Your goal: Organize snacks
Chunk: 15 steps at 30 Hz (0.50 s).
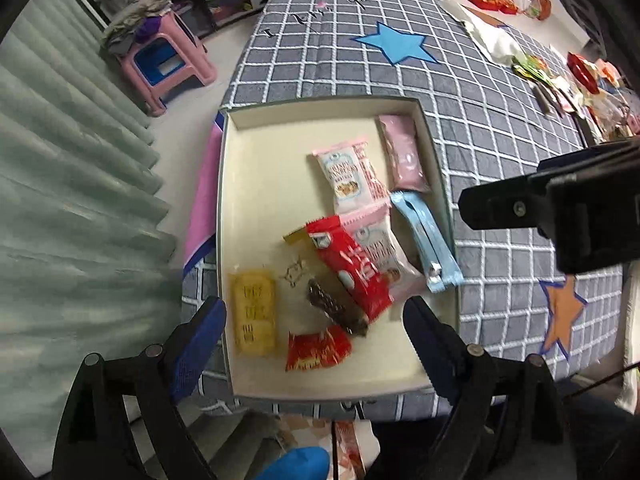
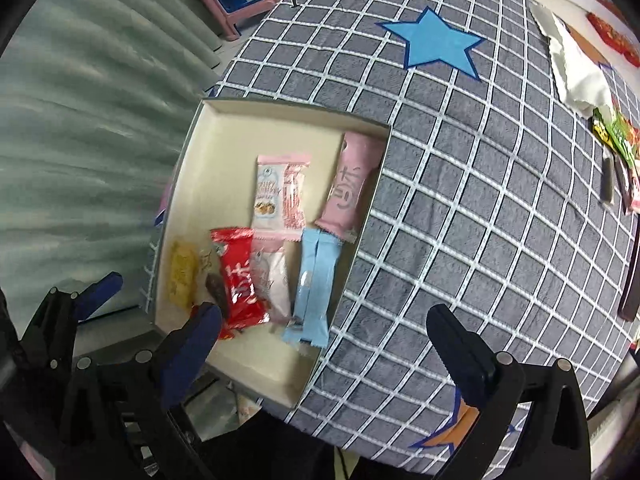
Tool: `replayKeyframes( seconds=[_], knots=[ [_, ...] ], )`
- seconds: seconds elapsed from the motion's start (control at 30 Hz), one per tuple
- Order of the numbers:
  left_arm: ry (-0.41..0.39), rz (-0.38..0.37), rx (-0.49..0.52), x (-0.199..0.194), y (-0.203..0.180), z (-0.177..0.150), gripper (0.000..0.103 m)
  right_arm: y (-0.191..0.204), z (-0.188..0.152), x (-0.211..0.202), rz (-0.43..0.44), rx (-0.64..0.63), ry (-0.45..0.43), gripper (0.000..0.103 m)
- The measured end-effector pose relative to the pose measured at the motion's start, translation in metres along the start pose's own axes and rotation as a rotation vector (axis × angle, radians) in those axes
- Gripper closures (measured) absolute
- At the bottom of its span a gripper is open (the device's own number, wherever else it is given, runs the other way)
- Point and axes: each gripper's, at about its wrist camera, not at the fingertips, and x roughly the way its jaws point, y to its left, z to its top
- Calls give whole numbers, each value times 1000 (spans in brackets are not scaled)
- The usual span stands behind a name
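Both the left gripper (image 1: 316, 316) and right gripper (image 2: 324, 322) hang wide and empty over the snack box (image 1: 320, 390); next, probably fetching loose snacks (image 2: 618, 140) across the bed (image 2: 480, 200).

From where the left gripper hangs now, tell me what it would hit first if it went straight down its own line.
Most likely the snacks in the box: the open left gripper points at the dark bar and the red packet lying over it. Nothing shows in between, though depth is hard to judge.
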Motion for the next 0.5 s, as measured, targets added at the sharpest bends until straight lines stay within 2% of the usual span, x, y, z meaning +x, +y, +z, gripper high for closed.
replayKeyframes(
  seconds=[0.1,0.17,0.27,0.33,0.5],
  knots=[
    [30,-15,-28,-6,5,-1,11,1,-6,-3,12,6,5,0],
    [46,-8,-56,-9,6,-3,11,8,-12,-7,-20,-13,-7,0],
    [74,-41,-100,-9,6,-6,11,16,-19,-9,-58,-53,-10,0],
    [90,-61,-75,-7,0,-8,11,21,-21,-7,-71,-79,-3,0],
    [75,-31,-30,-12,-8,-9,11,23,-22,-9,-84,-89,-18,0]
  ],
)
